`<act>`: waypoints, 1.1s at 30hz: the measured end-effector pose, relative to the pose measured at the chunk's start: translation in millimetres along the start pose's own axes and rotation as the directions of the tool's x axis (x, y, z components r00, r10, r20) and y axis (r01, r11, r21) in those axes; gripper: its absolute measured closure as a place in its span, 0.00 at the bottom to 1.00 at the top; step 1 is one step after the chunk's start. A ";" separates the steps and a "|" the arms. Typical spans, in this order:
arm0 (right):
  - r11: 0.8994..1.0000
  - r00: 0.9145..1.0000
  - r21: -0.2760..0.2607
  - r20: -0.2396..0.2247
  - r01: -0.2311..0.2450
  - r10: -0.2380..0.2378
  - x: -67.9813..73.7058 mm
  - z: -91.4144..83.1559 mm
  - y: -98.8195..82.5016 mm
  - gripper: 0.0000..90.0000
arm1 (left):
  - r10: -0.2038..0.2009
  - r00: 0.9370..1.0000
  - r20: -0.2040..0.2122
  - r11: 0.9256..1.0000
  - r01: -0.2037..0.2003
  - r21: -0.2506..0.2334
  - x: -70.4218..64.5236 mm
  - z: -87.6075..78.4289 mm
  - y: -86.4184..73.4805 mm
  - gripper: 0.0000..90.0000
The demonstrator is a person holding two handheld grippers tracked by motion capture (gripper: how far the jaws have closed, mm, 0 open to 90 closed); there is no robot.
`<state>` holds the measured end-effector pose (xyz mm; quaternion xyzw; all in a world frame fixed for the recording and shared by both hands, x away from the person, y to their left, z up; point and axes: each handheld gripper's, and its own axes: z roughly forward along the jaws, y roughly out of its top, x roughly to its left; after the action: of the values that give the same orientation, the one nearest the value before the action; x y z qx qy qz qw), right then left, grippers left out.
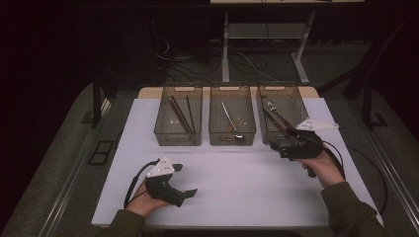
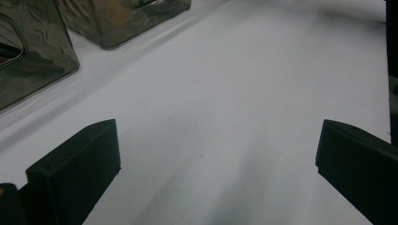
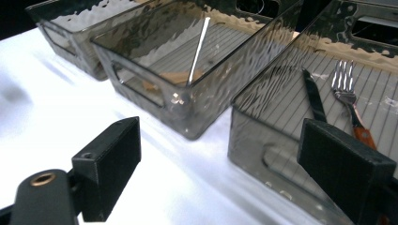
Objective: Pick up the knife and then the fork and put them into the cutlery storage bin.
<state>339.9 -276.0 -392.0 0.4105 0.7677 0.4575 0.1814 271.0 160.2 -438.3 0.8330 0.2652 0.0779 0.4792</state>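
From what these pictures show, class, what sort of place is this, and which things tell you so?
Probably a lab or workshop set up for a cutlery-sorting exercise: three clear bins stand in a row on a white table, a fork lies in one, and cables trail over the dark floor behind.

Glossy rippled smoky plastic bins [image 3: 197,112]

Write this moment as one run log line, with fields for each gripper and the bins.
left gripper: open, empty, over white table | right gripper: open, empty, at right bin | right bin: fork inside | middle bin: spoon
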 end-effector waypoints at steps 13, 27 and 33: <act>1.000 1.000 0.002 -0.018 0.007 -0.007 15.9 -10.6 -36.7 0.15 | 0.003 1.000 0.001 1.000 -0.003 0.000 -0.6 0.1 0.2 0.00; 1.000 0.999 0.014 -0.045 0.016 -0.016 29.3 -22.8 -63.9 0.15 | 0.005 1.000 -0.004 1.000 -0.005 0.004 -0.9 0.2 0.2 0.00; 0.999 0.998 0.032 -0.051 0.025 -0.024 33.4 -27.1 -73.2 0.15 | 0.005 1.000 -0.007 1.000 -0.005 0.002 -0.6 -0.2 0.3 0.00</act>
<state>268.3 -282.3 -437.2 0.3922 0.7843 0.4530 0.1609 270.5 159.9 -437.9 0.8340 0.2647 0.0817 0.4773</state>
